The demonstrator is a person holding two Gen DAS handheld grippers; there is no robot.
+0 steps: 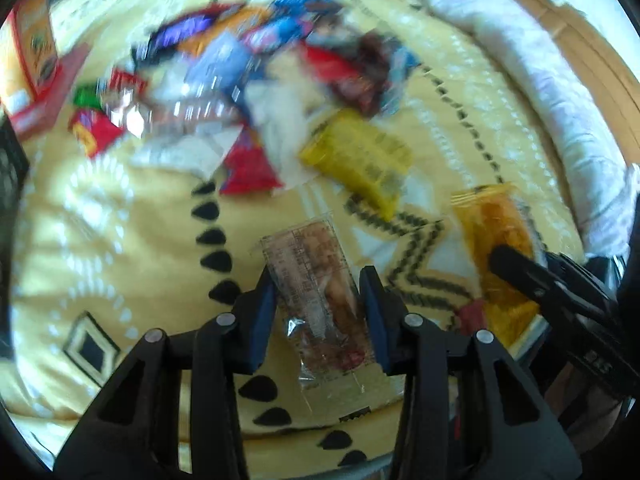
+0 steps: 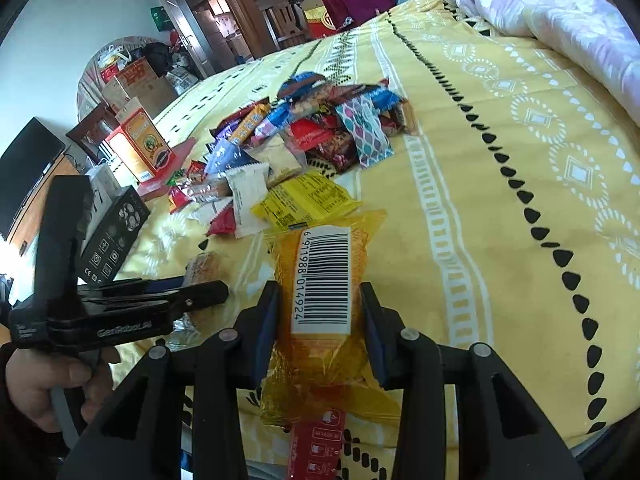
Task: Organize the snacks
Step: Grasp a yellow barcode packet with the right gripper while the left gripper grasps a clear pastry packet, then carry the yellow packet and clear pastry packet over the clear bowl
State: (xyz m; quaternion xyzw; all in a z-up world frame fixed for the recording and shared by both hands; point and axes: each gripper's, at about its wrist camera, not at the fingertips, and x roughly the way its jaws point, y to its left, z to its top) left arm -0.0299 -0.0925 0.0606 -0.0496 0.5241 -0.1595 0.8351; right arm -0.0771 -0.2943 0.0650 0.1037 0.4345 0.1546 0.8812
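My left gripper (image 1: 320,280) is shut on a clear-wrapped brown snack bar (image 1: 316,280) above the yellow patterned bedspread (image 1: 120,220). My right gripper (image 2: 320,292) is shut on an orange snack packet with a barcode (image 2: 324,276); that packet (image 1: 496,232) and the right gripper's fingers (image 1: 528,276) also show at the right of the left wrist view. The left gripper (image 2: 192,292) with the brown bar (image 2: 204,266) shows at the left of the right wrist view. A pile of mixed snack packets (image 2: 304,136) lies ahead on the bed, also blurred in the left wrist view (image 1: 240,72). A yellow packet (image 2: 304,200) lies nearest.
An orange-red carton (image 2: 140,144) and a black box (image 2: 112,236) stand at the bed's left edge. A folded purple-white quilt (image 2: 552,12) lies along the far right. Boxes and furniture stand beyond the bed.
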